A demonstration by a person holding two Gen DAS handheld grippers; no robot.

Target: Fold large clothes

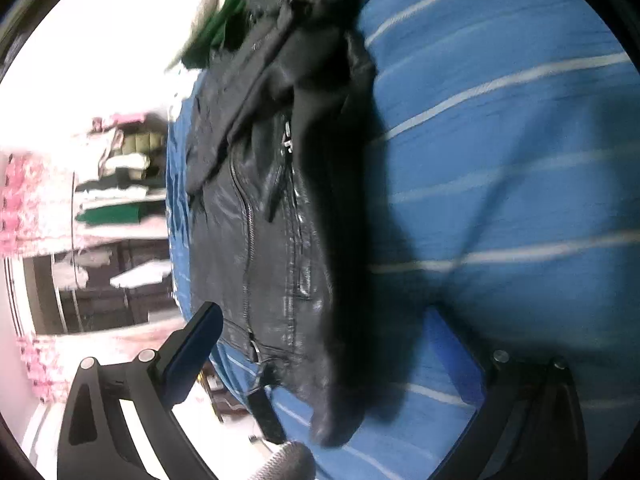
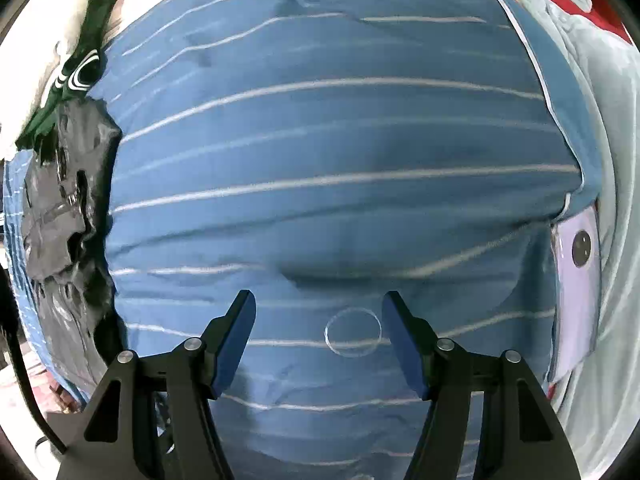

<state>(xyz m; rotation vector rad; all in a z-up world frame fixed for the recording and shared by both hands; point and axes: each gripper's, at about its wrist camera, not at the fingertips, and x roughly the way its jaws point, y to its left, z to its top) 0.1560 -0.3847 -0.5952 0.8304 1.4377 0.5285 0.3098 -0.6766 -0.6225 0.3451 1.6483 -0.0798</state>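
Observation:
A black leather jacket (image 1: pixel 272 216) with zips lies folded lengthwise on a blue striped bedsheet (image 1: pixel 500 160). In the left wrist view it runs from the top to the bottom middle, one sleeve end hanging near the lower centre. My left gripper (image 1: pixel 320 344) is open, its fingers either side of the jacket's lower end, holding nothing. In the right wrist view the jacket (image 2: pixel 68 208) lies at the far left edge of the bed. My right gripper (image 2: pixel 318 324) is open and empty above the bare sheet (image 2: pixel 320 160), well to the right of the jacket.
A dark green garment (image 2: pixel 80 76) lies beyond the jacket's top end. A lilac phone (image 2: pixel 576 280) lies at the sheet's right edge next to a pale blue cloth (image 2: pixel 616 160). Beyond the bed's left edge are shelves with folded clothes (image 1: pixel 120 184).

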